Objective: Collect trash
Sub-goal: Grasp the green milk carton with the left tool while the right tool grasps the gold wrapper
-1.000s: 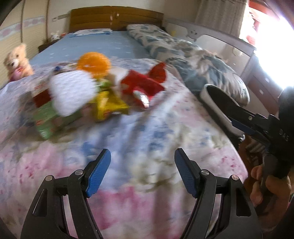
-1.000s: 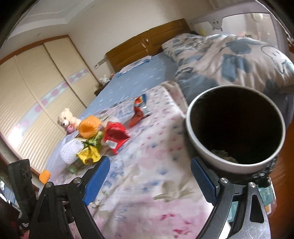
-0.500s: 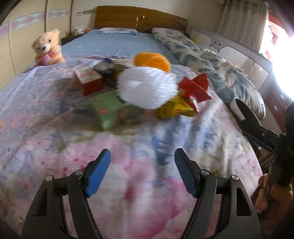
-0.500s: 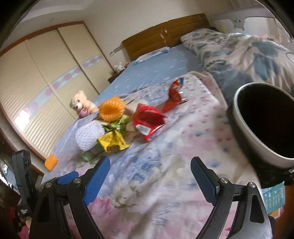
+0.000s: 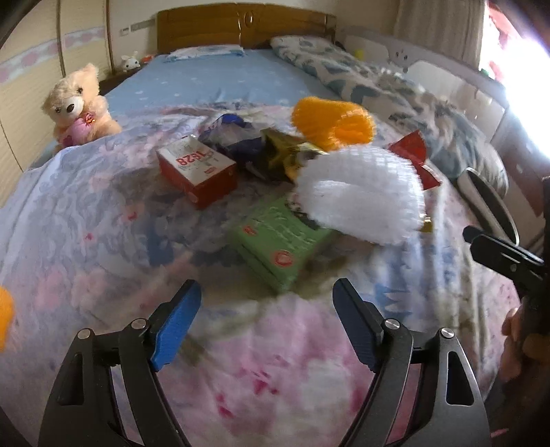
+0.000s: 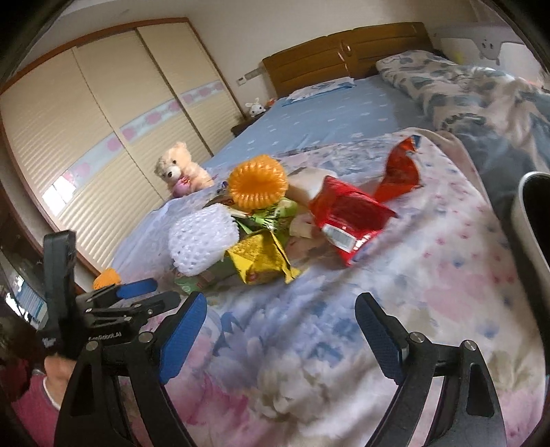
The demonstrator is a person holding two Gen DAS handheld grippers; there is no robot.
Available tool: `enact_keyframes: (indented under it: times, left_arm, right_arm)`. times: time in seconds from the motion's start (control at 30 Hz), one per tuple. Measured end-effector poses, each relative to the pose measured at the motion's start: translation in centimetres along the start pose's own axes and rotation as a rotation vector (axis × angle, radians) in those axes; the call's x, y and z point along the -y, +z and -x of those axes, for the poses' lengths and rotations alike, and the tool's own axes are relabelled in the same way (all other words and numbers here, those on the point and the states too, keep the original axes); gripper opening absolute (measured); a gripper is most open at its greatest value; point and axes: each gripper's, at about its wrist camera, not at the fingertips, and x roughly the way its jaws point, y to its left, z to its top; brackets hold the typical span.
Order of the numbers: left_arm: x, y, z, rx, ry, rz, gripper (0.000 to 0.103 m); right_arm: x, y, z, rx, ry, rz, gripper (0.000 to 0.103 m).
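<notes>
A pile of trash lies on the floral bedspread: a white foam net, a green box, a red and white box, an orange foam net, a yellow wrapper and red snack bags. My left gripper is open and empty, short of the green box. My right gripper is open and empty, short of the yellow wrapper. The dark trash bin stands at the bed's right edge, also in the left wrist view.
A teddy bear sits at the bed's left side. A folded quilt lies along the right. A wooden headboard and a wardrobe stand behind. Another orange net lies at the left edge.
Both grippers have swung left and closer to the trash pile. The bin has slid to the right edge of both views. Both grippers stay open.
</notes>
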Motion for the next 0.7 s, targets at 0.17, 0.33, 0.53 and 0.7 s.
enact_keyframes:
  times: [0.17, 0.33, 0.53, 0.7]
  left_arm:
    - [0.5, 1.1, 0.3, 0.038, -0.015, -0.080, 0.084]
    - [1.0, 1.7, -1.5, 0.012, -0.033, -0.125, 0.084]
    - [0.7, 2.6, -4.2, -0.037, -0.077, -0.122, 0.084]
    - [1.8, 2.2, -3.6, -0.005, -0.104, -0.147, 0.061]
  right_arm:
    - [-0.2, 0.9, -1.4, -0.014, 0.007, 0.008, 0.080]
    - [0.0, 1.6, -3.7, -0.058, 0.020, 0.001, 0.066]
    - [0.0, 2.3, -5.8, -0.085, 0.051, -0.008, 0.059]
    - [-0.2, 2.3, -5.7, -0.089, 0.065, -0.003, 0.024]
